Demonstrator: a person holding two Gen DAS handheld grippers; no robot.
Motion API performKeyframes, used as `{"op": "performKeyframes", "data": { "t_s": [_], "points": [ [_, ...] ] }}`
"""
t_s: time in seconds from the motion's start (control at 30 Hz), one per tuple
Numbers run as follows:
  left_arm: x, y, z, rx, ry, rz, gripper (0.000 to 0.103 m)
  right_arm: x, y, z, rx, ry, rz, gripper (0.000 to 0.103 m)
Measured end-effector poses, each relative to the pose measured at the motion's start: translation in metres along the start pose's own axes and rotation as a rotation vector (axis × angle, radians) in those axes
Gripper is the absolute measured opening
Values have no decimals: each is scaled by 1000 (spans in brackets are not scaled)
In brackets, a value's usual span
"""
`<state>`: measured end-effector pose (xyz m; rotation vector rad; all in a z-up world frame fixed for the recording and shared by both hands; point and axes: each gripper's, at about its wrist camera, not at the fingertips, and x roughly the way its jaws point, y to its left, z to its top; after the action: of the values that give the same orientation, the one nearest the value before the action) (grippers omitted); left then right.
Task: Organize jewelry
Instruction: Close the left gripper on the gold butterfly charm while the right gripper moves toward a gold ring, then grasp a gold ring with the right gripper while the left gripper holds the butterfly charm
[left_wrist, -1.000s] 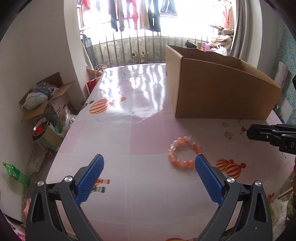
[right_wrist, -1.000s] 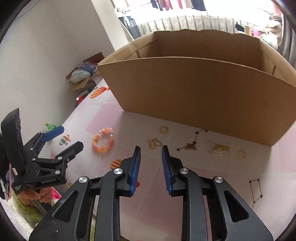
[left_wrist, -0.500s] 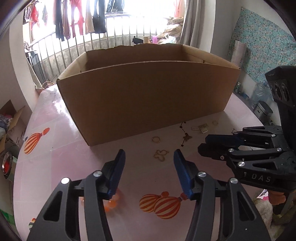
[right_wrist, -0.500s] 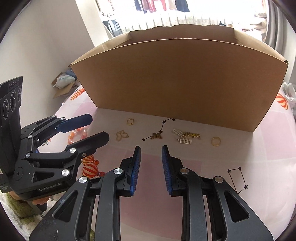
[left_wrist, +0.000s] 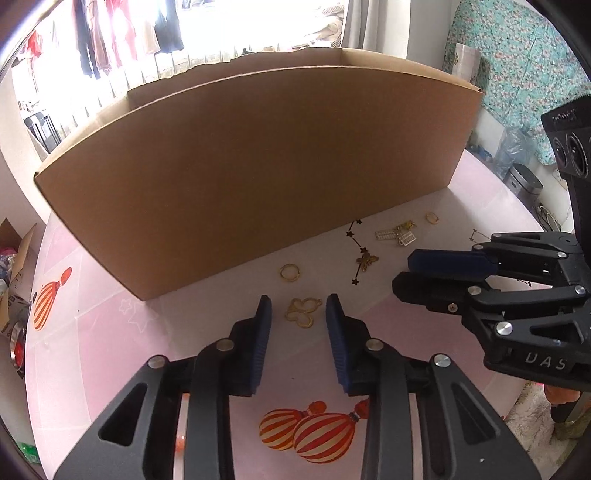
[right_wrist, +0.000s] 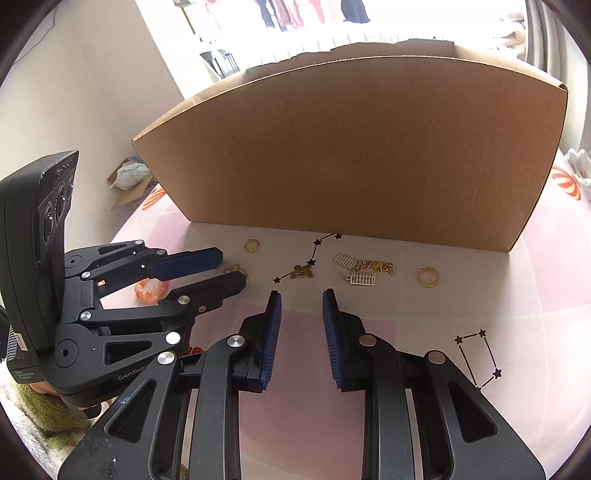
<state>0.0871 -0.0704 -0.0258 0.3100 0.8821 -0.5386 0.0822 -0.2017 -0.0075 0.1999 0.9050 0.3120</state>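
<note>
Small gold jewelry lies on the pink table in front of a big cardboard box. My left gripper is open, its blue pads on either side of a gold butterfly-outline piece. Beyond it lie a gold ring and a gold butterfly charm. My right gripper is open and empty, just short of the butterfly charm. Abacus charms and a gold hoop lie to the right. An orange bead bracelet shows behind the left gripper.
The cardboard box stands close behind the jewelry like a wall. Printed black star lines and striped balloon prints mark the tablecloth. The right gripper reaches in from the right of the left wrist view. Clutter sits on the floor at left.
My left gripper swung from the bracelet toward the box, narrowed, and now straddles the butterfly-outline piece. My right gripper moved closer to the jewelry and opened wider.
</note>
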Motion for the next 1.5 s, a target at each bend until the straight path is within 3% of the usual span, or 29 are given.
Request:
{"op": "performKeyframes", "data": {
  "t_s": [0.2,0.83,1.27,1.5],
  "points": [
    [3,-5,5,13,5,-3,13,-5,-4,-2,14,-11,18,24],
    [-13,-3,-5,-38,-26,-1,13,-15,-7,0,26,-8,12,24],
    [-25,9,-22,-92,-68,13,13,-1,23,27,-120,8,12,25],
    [-24,17,-27,-135,-68,-14,13,12,34,36,-171,43,-1,25]
  ]
}}
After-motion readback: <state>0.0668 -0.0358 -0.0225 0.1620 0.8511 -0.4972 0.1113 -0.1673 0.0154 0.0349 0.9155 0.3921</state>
